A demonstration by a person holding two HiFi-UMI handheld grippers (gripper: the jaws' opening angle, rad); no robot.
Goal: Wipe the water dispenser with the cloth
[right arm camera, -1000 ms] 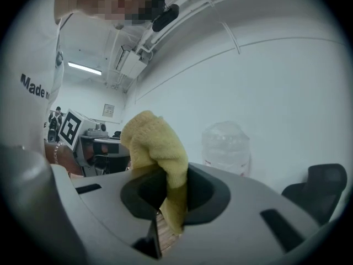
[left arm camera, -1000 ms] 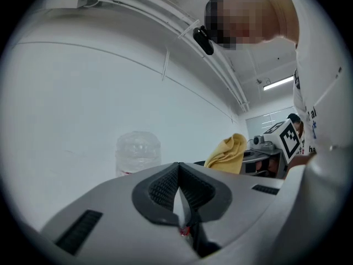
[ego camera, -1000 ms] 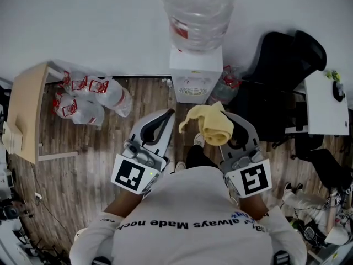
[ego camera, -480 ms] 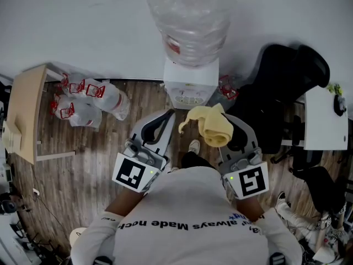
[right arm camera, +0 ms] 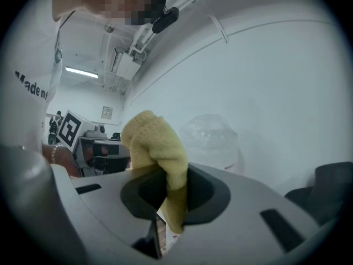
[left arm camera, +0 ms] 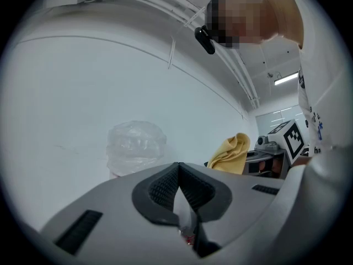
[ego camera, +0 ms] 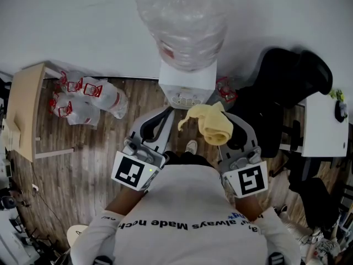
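Pinching the yellow cloth (ego camera: 212,125) in the right gripper (right arm camera: 168,184) — jaws squeezing it; holding the left gripper (left arm camera: 179,173) with jaws pressed together, gripping nothing; cloth hanging near the water dispenser (ego camera: 186,84) — at its 5 o'clock.

Wall (ego camera: 66,26): plain white, across the top of the head view. Floor (ego camera: 94,170): brown wood-look planks. Left edge: pale wooden surface (ego camera: 25,109), with clear plastic bags (ego camera: 83,98) bearing red markings on the floor just beside it. Right: black office chair (ego camera: 287,93); white surface (ego camera: 325,128) at the right edge. Ceiling strip light (right arm camera: 81,72): lit, left of the right gripper view.
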